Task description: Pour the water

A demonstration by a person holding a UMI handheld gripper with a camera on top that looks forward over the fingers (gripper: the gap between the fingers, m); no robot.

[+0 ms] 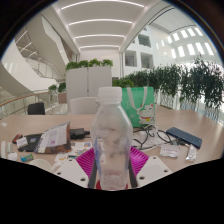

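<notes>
Between the fingers: a clear plastic bottle stands upright, white cap on top, filling the middle of the gripper view and hiding whatever lies straight beyond it.
Gripper: both fingers lie against the bottle's lower sides, clamped on it; no gap shows at either side.
Pads: the magenta pad of the left finger and its twin on the right show just beside the bottle's body.
Bottle contents: the walls are see-through; a water level cannot be made out.
Table: a pale wooden surface running wide behind the bottle, cluttered along its length.
Left part of the table: papers and small objects lie scattered, too small to name.
Right part of the table: a dark flat box lies near the right edge, with small items just ahead of it.
Behind the bottle: a green bag stands near the table's far edge, partly covered by the bottle's shoulder.
Far side: a dark chair stands at the left beyond the table, a white cabinet topped with plants rises behind it, and tall green plants line the right.
</notes>
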